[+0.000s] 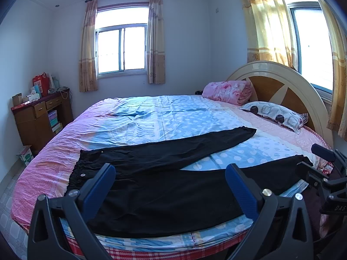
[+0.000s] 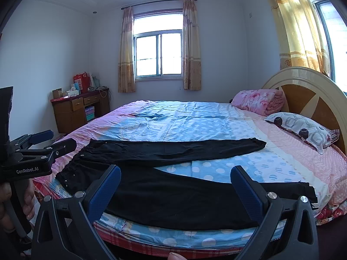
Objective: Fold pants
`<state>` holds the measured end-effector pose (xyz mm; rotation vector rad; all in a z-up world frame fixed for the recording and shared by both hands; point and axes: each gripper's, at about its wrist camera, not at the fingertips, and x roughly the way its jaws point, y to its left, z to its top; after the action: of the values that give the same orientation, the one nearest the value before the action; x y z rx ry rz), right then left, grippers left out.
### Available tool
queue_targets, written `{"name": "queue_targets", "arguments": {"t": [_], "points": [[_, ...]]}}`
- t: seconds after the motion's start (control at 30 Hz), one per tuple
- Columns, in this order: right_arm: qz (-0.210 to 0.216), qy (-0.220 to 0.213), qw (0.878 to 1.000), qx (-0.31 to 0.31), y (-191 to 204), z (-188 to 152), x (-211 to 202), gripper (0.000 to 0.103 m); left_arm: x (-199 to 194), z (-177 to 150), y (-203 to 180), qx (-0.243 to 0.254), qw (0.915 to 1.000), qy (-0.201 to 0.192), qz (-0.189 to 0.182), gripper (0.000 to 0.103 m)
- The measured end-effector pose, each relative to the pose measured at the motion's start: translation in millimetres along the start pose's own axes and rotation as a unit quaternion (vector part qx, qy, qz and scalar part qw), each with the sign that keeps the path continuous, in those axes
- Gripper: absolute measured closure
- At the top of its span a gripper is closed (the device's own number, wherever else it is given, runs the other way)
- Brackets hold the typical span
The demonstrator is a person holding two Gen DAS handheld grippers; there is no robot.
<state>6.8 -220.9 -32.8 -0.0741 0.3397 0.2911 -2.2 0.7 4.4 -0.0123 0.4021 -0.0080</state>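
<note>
Left gripper (image 2: 54, 139) w/ hand (image 2: 28, 201) only in right view.

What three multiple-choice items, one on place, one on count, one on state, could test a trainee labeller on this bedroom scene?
1. Where does the waistband of the black fabric pants lie?
A. toward the wooden desk
B. toward the headboard
C. under the pillow

2. How many legs are spread apart on the blue-and-pink bed sheet?
A. one
B. two
C. three

3. What is the state of the right tool?
A. shut on the pants
B. open, holding nothing
C. shut on the sheet

Answers: 1 A, the gathered waistband is at the desk side. 2 B, two legs fan out. 3 B, blue pads stand wide apart above the fabric.
</note>
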Motion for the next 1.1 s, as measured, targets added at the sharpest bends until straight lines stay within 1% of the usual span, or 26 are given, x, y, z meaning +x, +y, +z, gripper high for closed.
{"name": "queue_targets", "arguments": {"t": [1.1], "points": [[0.002, 0.006, 1.000, -0.002, 1.3, -2.6, 2.1, 0.001, -0.5, -0.5, -0.7, 0.000, 1.0000, 0.000, -0.001, 0.000]]}}
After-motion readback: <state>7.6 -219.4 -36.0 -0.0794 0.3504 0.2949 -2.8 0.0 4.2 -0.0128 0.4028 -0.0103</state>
